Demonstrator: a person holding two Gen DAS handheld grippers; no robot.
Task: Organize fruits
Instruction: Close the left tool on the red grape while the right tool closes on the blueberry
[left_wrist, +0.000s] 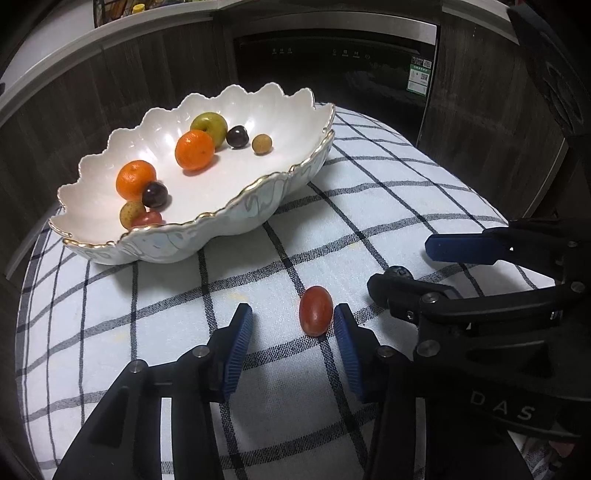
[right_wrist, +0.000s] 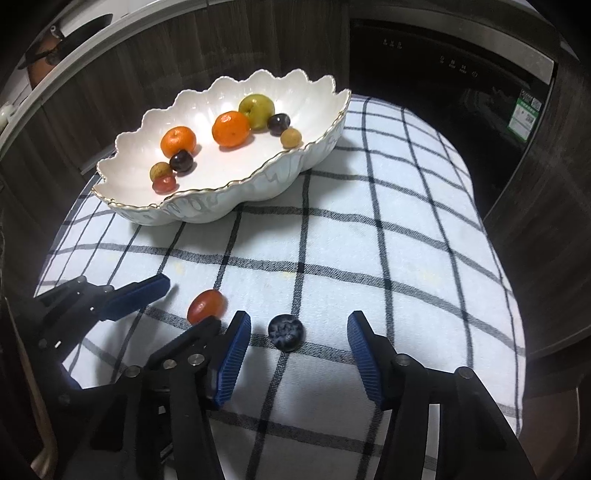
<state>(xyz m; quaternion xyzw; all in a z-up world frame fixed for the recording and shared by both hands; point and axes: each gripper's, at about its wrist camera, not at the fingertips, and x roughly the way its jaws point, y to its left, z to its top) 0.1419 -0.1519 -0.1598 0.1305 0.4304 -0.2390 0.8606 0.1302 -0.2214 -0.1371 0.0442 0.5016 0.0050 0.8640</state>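
A: What is seen nearest, taking the white scalloped ceramic bowl with the gilt rim (left_wrist: 207, 236) as landmark?

B: On the near side of that bowl, on the white cloth with dark checks (right_wrist: 369, 258) covering the worktop, a small oval red grape tomato (left_wrist: 316, 311) is bracketed by the left gripper (left_wrist: 293, 349). Its blue ribbed fingers (left_wrist: 238, 354) are spread; one pad sits just beside the tomato, and touch cannot be told. Nothing is pinched.

A: And the right gripper (right_wrist: 297, 354)?

B: Its fingers (right_wrist: 231, 360) are likewise spread around a round dark blueberry (right_wrist: 286, 332), clear of it on both sides.

A: How should these be handled?

B: Both are judged light, smooth-skinned and easily bruised or rolled away. Each would best be taken across its middle, the tomato across its short axis, with gentle pressure.

A: Farther off?

B: Inside the bowl, two orange mandarins (left_wrist: 194, 149), a green apple-like fruit (left_wrist: 209, 125) and several small dark and tan fruits are already gathered.
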